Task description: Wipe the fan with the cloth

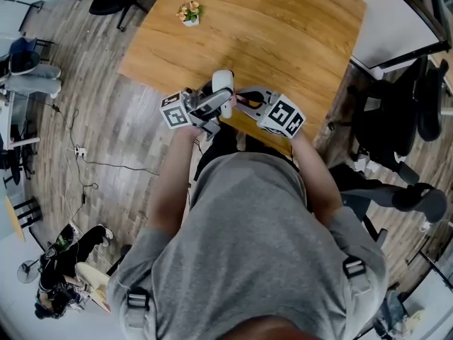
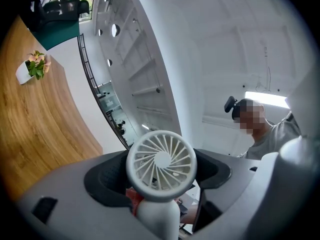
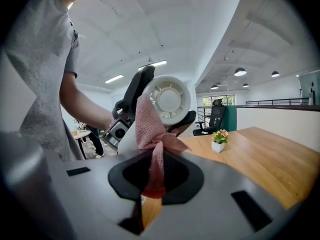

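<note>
Left hand-held gripper [image 2: 158, 209] is clamped on the handle of the fan [image 2: 160, 163], a small white hand-held unit. The fan is held upright, head above the jaws, w/ its round spoked grille turned twd that gripper's camera.

Right hand-held gripper [image 3: 154, 180] is closed on the cloth [image 3: 149, 121], a pink knitted piece. Its lower end is pinched btwn the jaws. The rest is drawn up and pressed vs. the rear rim of the fan head, on the left side as seen in the right gripper view. A bit of pink is also seen under the grille, beside the fan's neck, in the left gripper view.

In the head view both grippers are seen tip to tip in front of the person's chest. The fan is held in the air over the near edge of the bench [image 1: 283, 34], not resting on it. Marker cubes [image 1: 283, 116] w/ b/w square patterns are carried on both grippers.

A small potted plant [image 1: 189, 11] in a white pot is set near the bench's left edge, twd the far corner, well apart from the fan. A grey T-shirt [image 1: 255, 246] is worn by the person.
</note>
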Demonstrator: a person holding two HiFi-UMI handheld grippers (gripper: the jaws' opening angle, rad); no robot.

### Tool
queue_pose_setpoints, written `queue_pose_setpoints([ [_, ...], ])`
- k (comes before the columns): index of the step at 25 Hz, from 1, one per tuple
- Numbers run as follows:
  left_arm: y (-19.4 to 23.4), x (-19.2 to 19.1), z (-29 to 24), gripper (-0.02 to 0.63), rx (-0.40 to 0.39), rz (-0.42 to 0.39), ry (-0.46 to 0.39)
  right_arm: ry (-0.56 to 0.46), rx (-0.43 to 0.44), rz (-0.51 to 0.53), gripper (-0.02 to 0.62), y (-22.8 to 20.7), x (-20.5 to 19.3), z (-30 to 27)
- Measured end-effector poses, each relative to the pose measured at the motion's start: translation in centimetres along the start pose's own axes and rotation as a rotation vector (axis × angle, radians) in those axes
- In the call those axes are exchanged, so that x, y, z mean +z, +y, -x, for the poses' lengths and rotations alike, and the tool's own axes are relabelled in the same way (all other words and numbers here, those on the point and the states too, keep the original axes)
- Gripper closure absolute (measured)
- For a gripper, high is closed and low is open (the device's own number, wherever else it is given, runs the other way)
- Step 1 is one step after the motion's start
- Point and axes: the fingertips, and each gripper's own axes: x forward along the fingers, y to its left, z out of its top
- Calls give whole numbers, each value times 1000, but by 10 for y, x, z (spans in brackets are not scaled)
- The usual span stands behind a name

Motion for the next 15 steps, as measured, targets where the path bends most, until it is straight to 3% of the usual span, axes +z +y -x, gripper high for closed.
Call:
queue_pose_setpoints([
  [8,8,-9,-1,216,11,-1,35,-3,-40,-34,560,-8,-1,1],
  [15,19,6,0,216,11,6,11,42,6,-6,560,0,-8,-3],
])
